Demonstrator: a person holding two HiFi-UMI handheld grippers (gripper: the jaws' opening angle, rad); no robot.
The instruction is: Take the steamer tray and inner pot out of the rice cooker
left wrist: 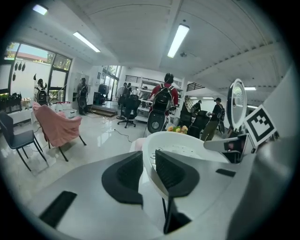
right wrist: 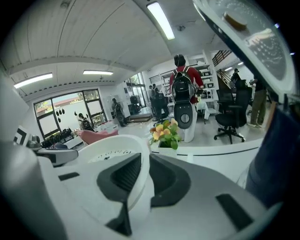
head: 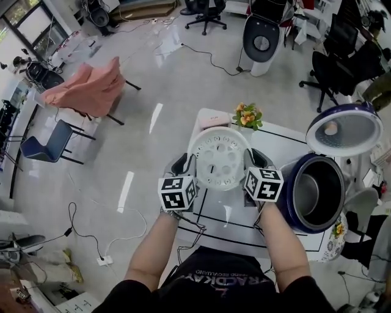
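white table with black lines lies under both claws. the left gripper pinches the left rim of the steamer tray and the right gripper pinches its right rim, so the tray hangs above the table, beside the open rice cooker. the inner pot sits inside it. each grip holds only a thin rim; i think the tray may tilt or slip if one hand sinks faster.

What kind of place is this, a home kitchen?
Probably an open office or lab, not a kitchen: swivel office chairs on a glossy floor, cables trailing across it, long strip lights overhead, and the rice cooker sitting on a white table.
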